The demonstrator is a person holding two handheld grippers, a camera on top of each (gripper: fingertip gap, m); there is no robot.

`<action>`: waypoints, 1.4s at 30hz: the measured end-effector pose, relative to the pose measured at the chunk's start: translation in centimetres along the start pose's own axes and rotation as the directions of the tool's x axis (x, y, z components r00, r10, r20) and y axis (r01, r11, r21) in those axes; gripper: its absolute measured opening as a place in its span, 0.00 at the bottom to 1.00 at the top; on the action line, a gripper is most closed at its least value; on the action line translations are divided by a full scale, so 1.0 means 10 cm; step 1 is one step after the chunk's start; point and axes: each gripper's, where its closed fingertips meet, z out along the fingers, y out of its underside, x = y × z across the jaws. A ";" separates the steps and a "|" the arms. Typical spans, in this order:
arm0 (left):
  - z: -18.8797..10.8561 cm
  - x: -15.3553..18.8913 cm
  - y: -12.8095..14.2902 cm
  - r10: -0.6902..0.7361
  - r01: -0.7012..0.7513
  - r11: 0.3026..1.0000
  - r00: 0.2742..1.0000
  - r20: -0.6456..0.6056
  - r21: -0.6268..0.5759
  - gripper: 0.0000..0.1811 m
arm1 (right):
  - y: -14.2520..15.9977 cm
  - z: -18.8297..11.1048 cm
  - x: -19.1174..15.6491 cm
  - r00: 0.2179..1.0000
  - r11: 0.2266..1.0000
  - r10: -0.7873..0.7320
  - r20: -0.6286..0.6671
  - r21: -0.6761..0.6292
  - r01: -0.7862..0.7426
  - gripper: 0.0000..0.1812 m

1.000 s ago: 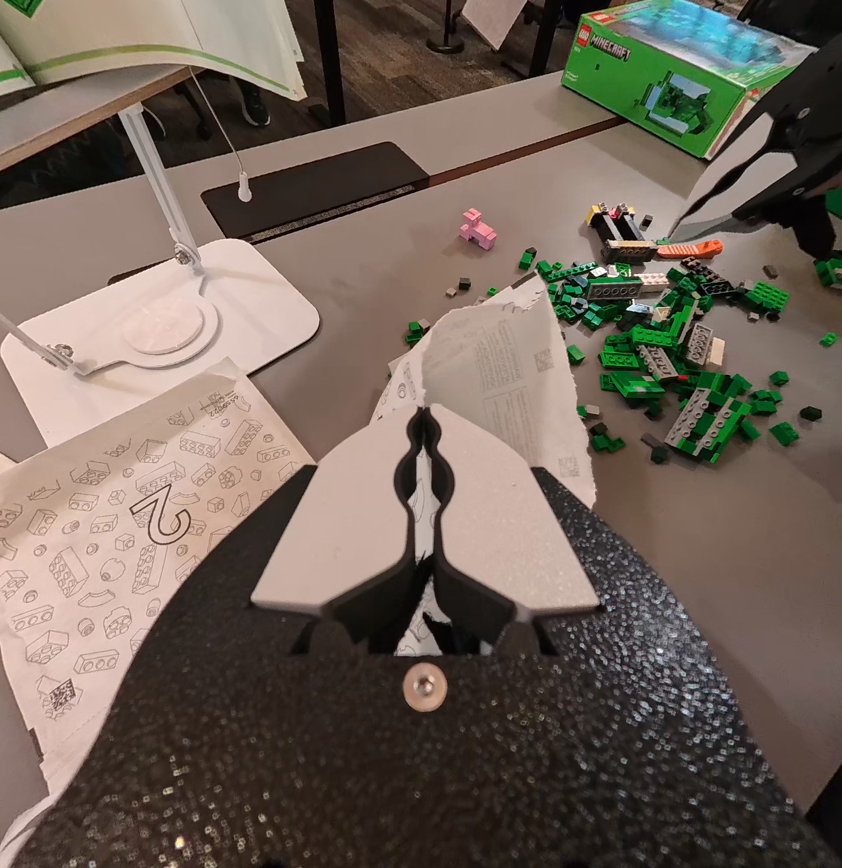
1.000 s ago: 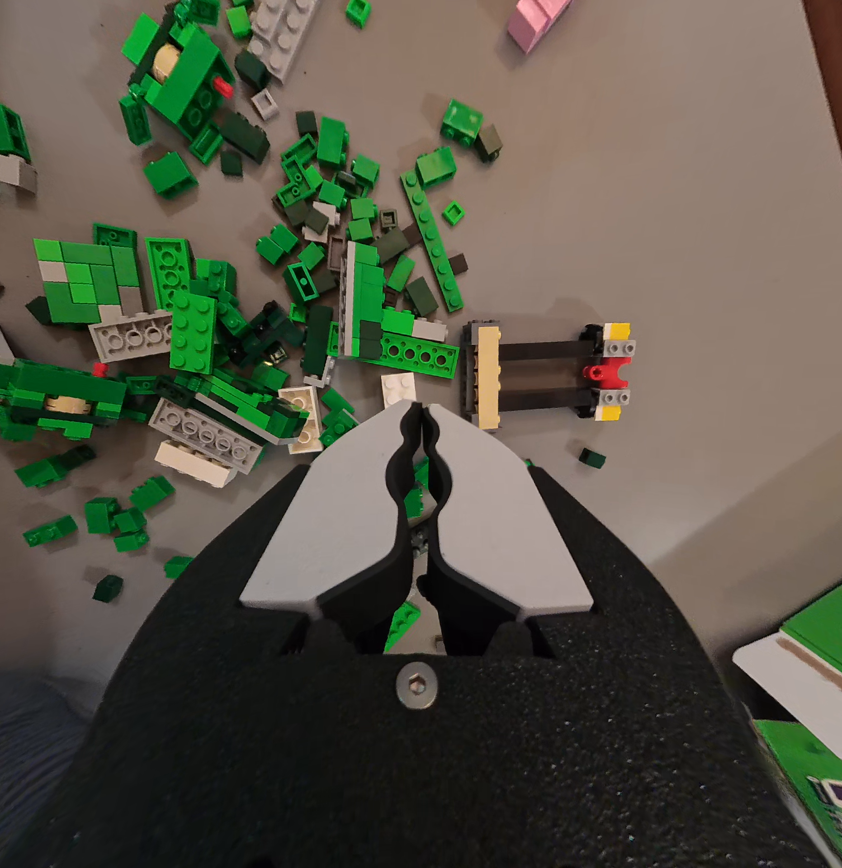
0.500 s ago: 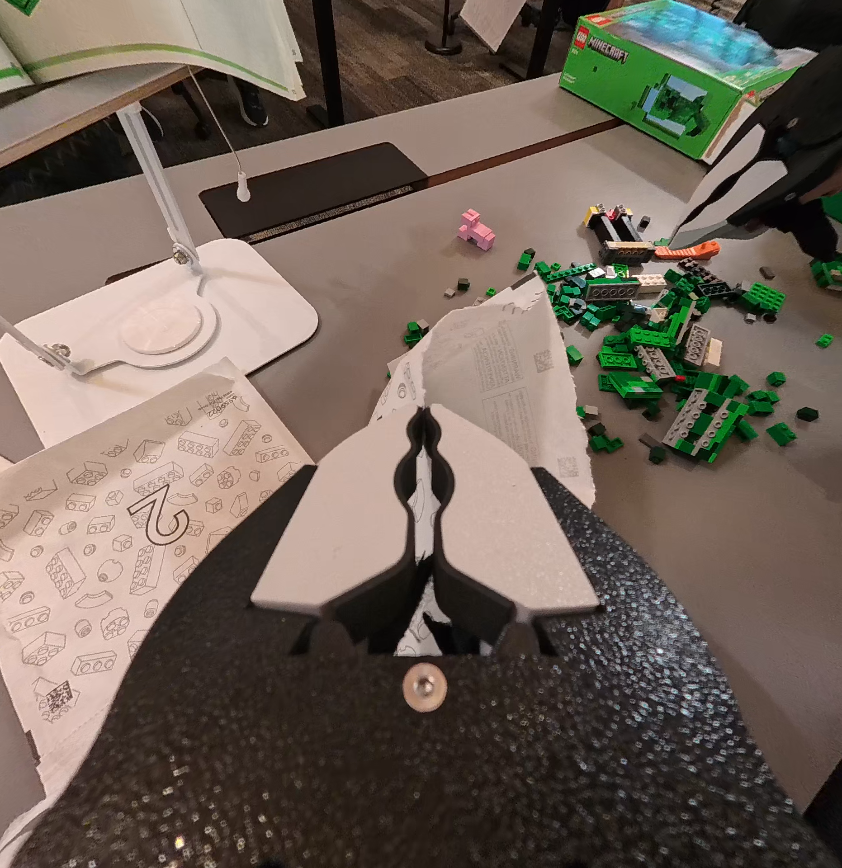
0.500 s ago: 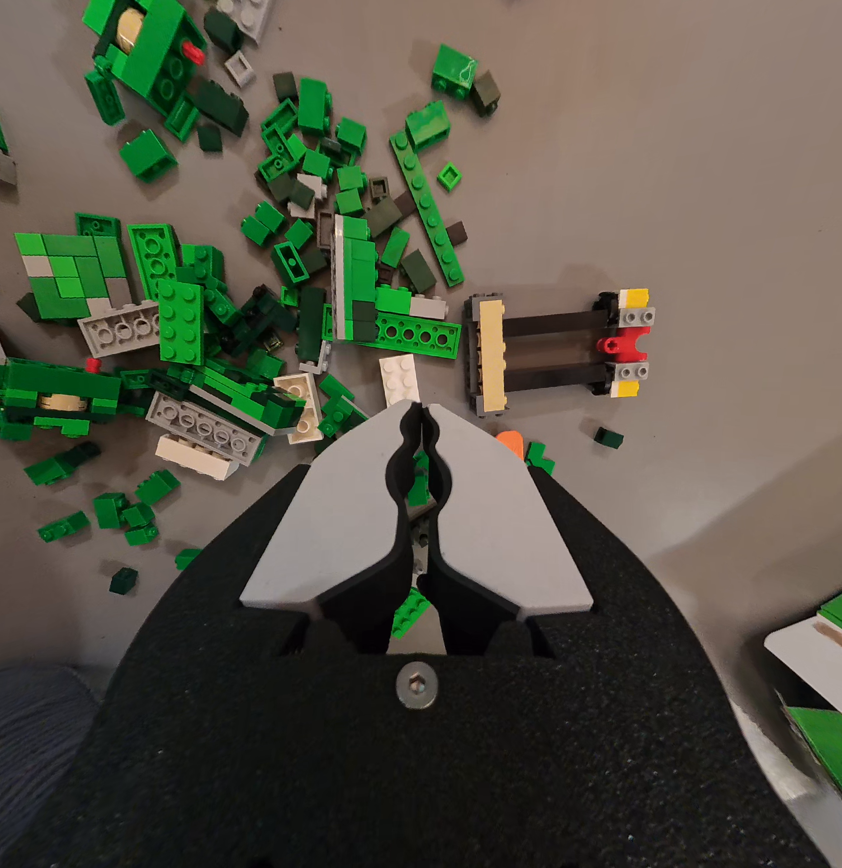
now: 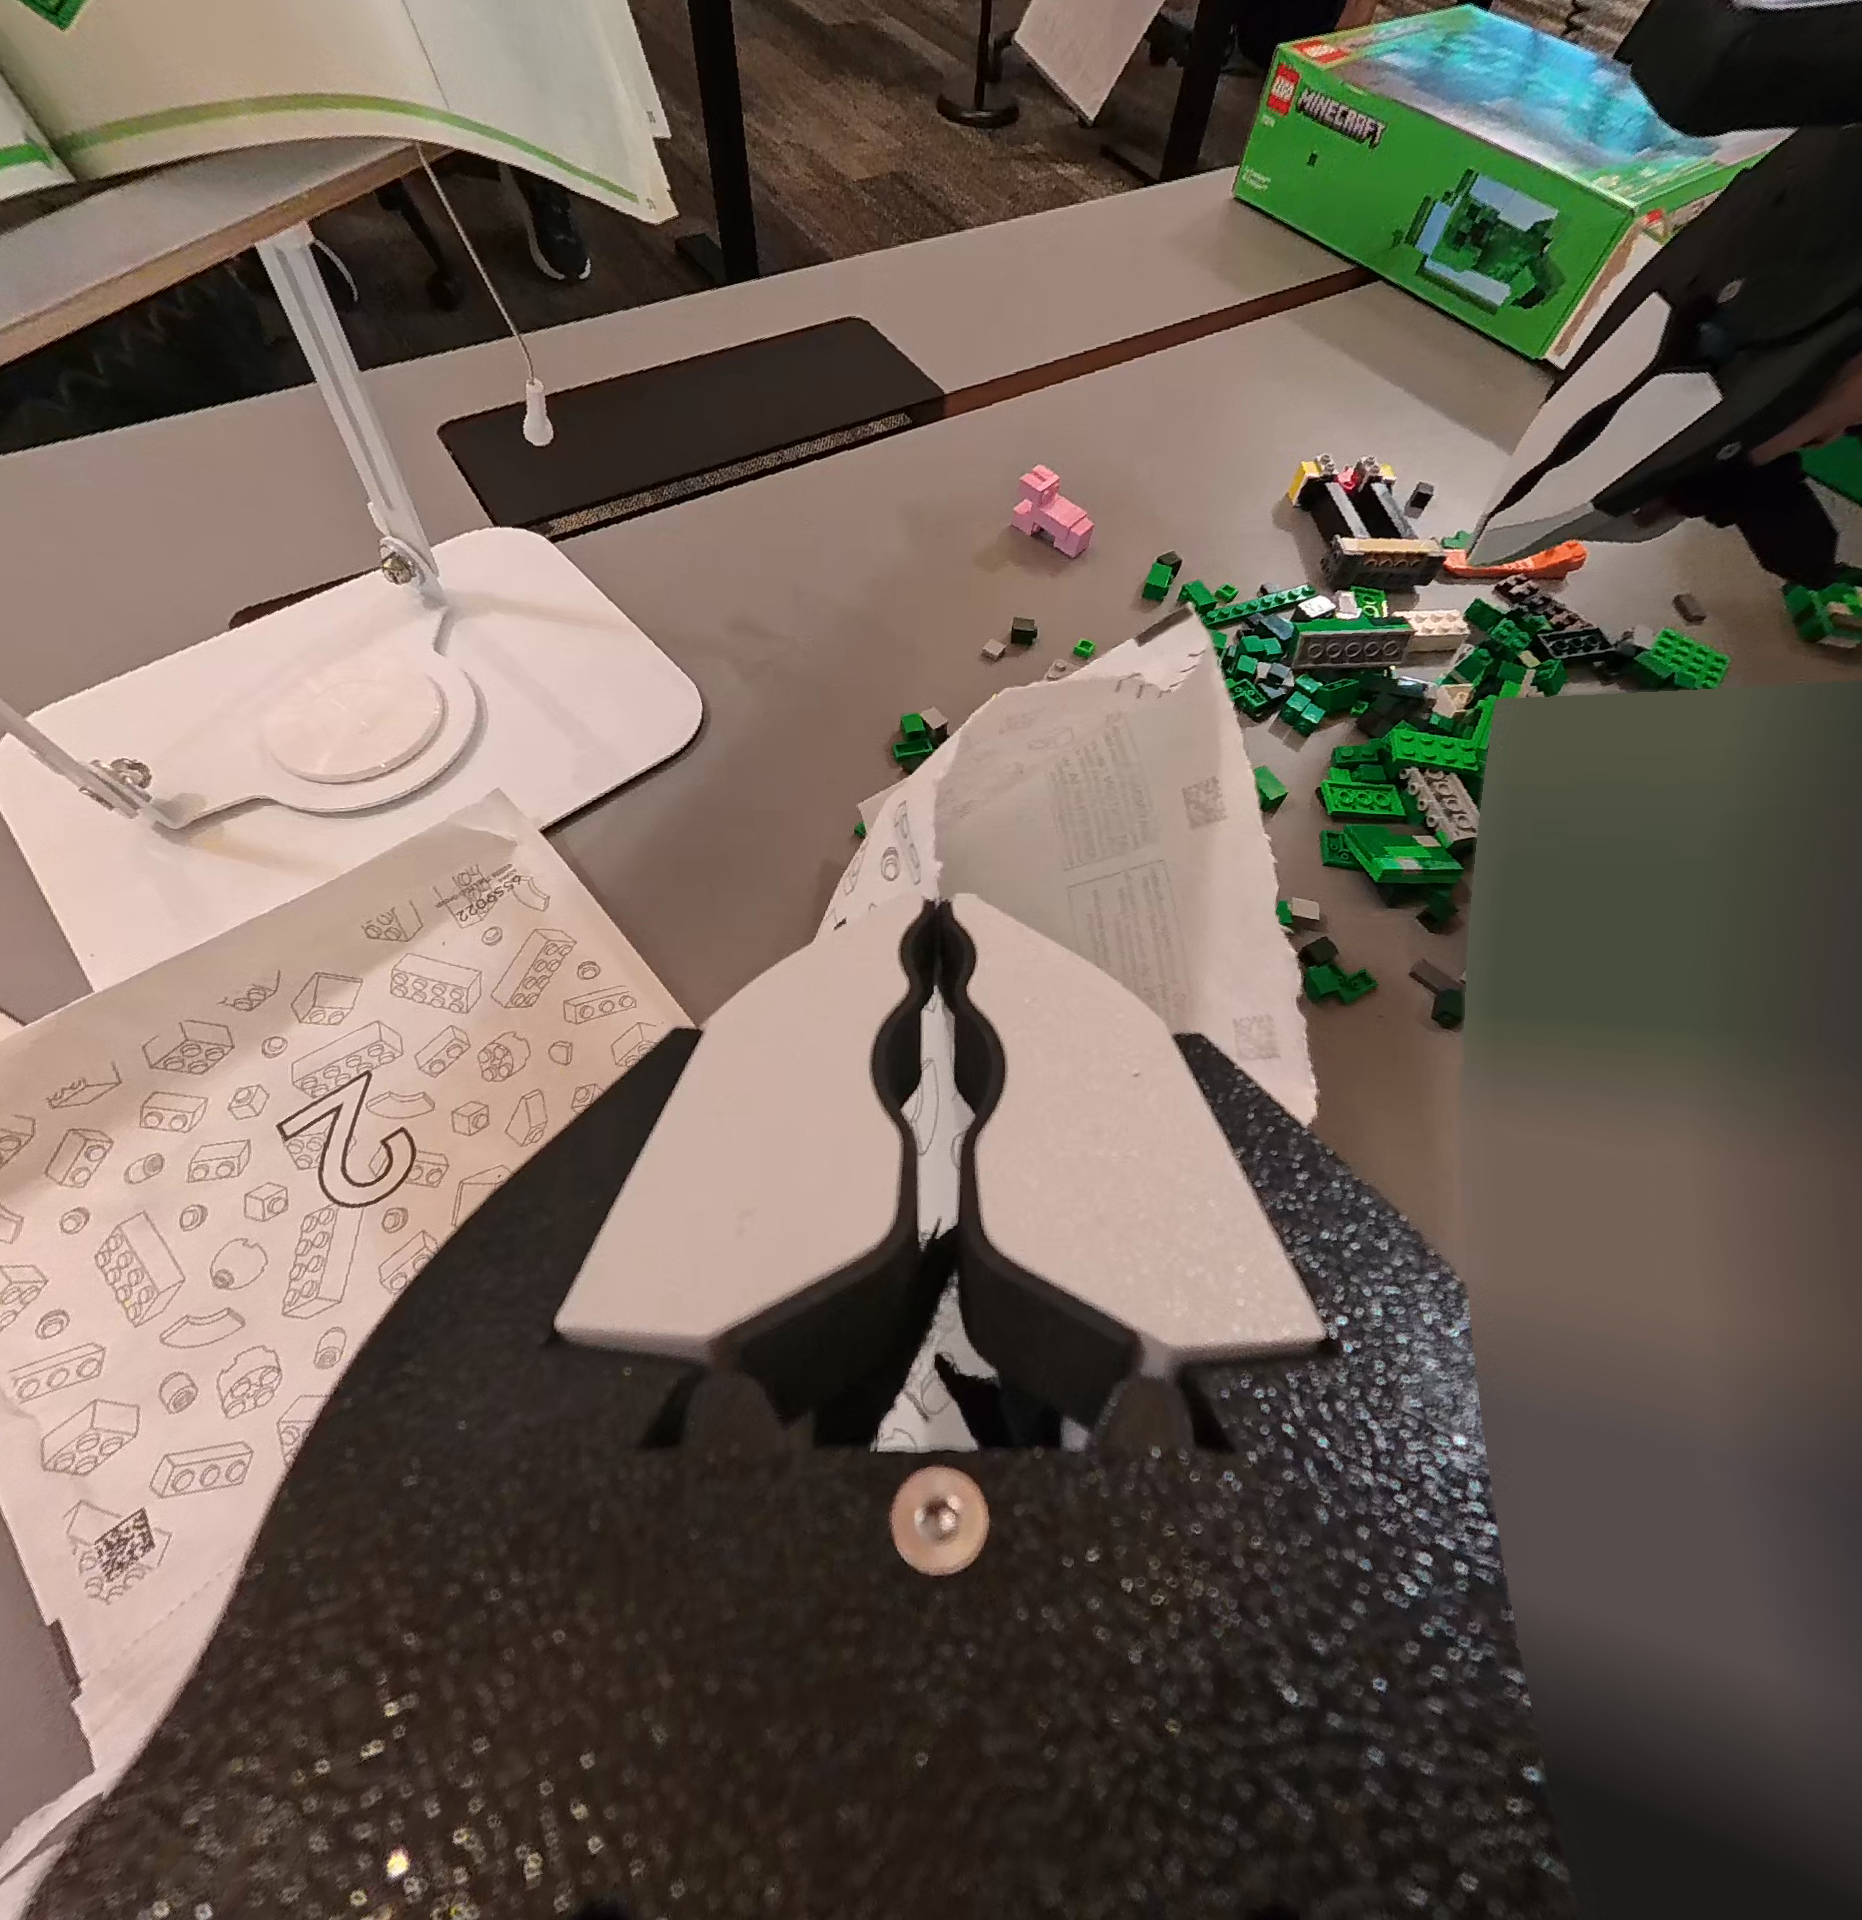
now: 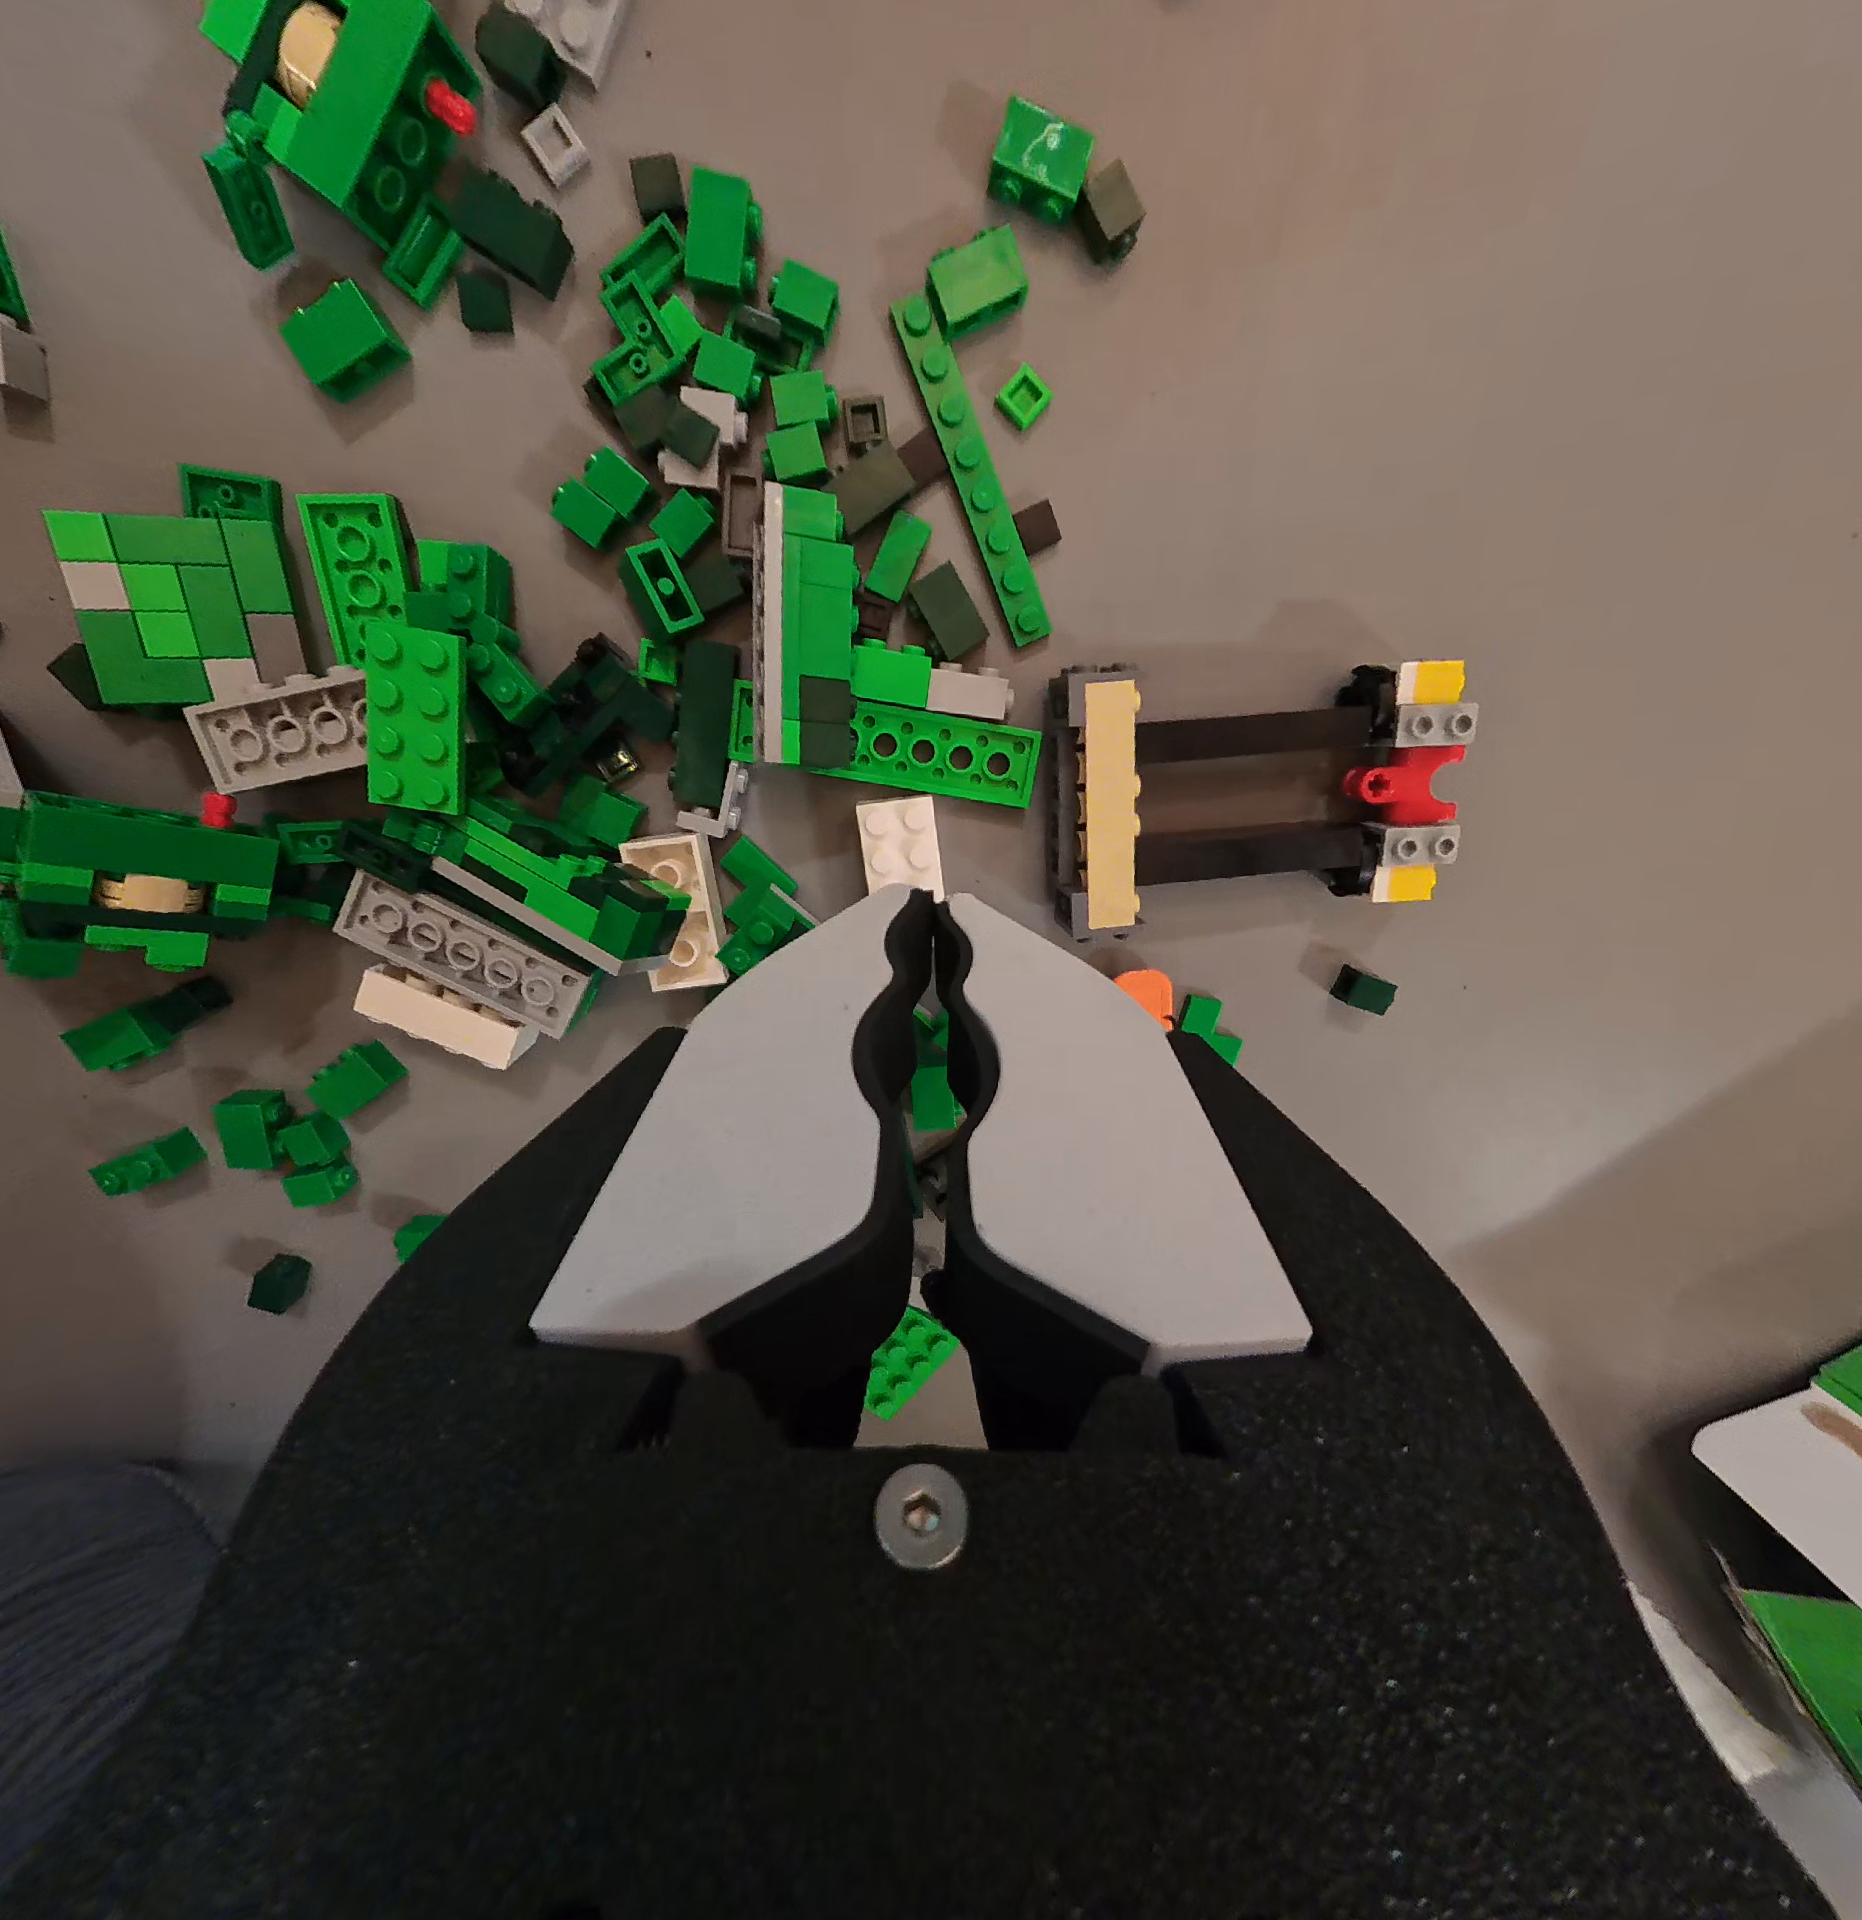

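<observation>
My left gripper [image 5: 937, 914] is shut on a torn white paper bag [image 5: 1103, 821], which stands up from between the jaws. My right gripper [image 6: 929, 902] is shut and empty, low over a spread of green, grey and white bricks [image 6: 802, 644] on the grey table. It also shows at the right of the left wrist view [image 5: 1488, 540], its tip at an orange piece [image 5: 1529, 559]. That orange piece [image 6: 1143, 985] peeks out beside the right finger. A small white plate [image 6: 901, 840] lies just ahead of the tips. A black, tan, red and yellow assembly [image 6: 1249, 790] lies ahead to the right.
A second printed paper bag [image 5: 231, 1143] lies flat at the left. A white stand base [image 5: 366, 727] with an open booklet [image 5: 283, 83] above is behind it. A green set box [image 5: 1478, 177], a pink figure [image 5: 1052, 514] and a black inlay panel [image 5: 698, 416] are farther off. Across from one pair of fingers to the other is roughly 35 centimetres.
My right gripper has drawn back a little over the bricks, and the orange piece has come into sight beside its right finger. The left gripper has kept still on the bag.
</observation>
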 end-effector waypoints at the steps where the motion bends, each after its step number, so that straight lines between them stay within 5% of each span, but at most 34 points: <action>1: 0.00 0.00 0.00 -0.001 0.001 1.000 1.000 0.000 0.000 0.00 | 0.00 0.00 0.00 1.000 1.000 0.000 0.000 -0.002 0.000 0.00; 21: -0.01 0.00 0.00 -0.005 0.005 1.000 1.000 -0.008 0.001 0.00 | -0.13 -0.02 0.01 0.995 0.996 -0.084 -0.059 0.014 0.085 0.00; 26: 0.00 0.01 0.00 -0.006 0.006 1.000 1.000 -0.009 0.001 0.00 | -0.38 0.00 -0.16 0.979 0.972 -0.203 -0.019 0.115 0.204 0.00; 34: 0.00 0.02 0.00 -0.002 0.002 1.000 1.000 -0.011 -0.002 0.00 | -0.75 0.23 -0.56 0.918 0.903 -0.383 0.103 0.250 0.348 0.09; 42: 0.00 0.03 0.00 0.000 0.000 1.000 1.000 -0.016 -0.003 0.00 | -0.86 0.47 -0.57 0.916 0.903 -0.385 0.109 0.250 0.350 0.12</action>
